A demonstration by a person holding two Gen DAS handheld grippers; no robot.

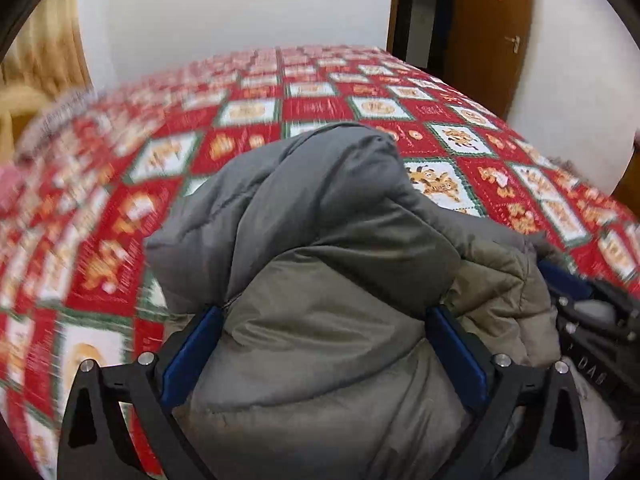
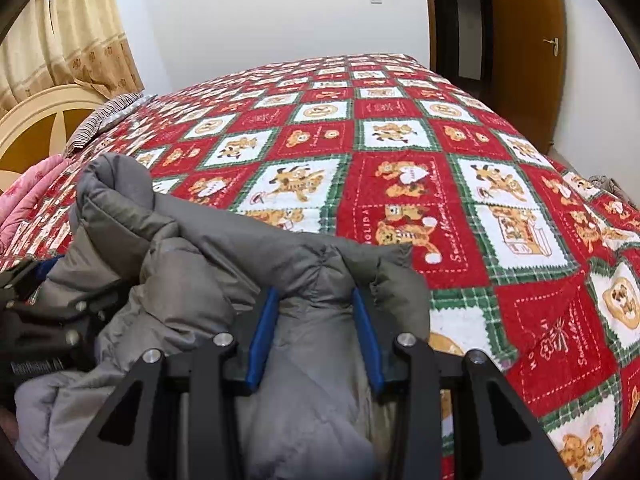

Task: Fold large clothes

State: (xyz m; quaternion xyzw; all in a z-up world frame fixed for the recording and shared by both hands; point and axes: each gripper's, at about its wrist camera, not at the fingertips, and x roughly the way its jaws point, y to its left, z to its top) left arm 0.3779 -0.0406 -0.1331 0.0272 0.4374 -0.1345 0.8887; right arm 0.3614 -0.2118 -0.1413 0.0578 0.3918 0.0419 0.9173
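A grey padded jacket (image 1: 320, 240) is bunched up over the bed's red, white and green bear-patterned blanket (image 1: 248, 112). My left gripper (image 1: 324, 312) is shut on a thick fold of the jacket, its blue pads (image 1: 192, 356) pressed on both sides. My right gripper (image 2: 316, 294) is shut on another fold of the jacket (image 2: 224, 248) between its blue pads (image 2: 262, 340). The right gripper shows at the right edge of the left wrist view (image 1: 592, 312); the left gripper shows at the left edge of the right wrist view (image 2: 44, 316). They are close together.
The blanket (image 2: 400, 144) covers the whole bed. A pink quilt (image 2: 24, 192) and a striped pillow (image 2: 104, 118) lie at the left by the cream headboard (image 2: 44, 108). Curtains (image 2: 60, 28), a white wall and a brown door (image 2: 524, 52) stand behind.
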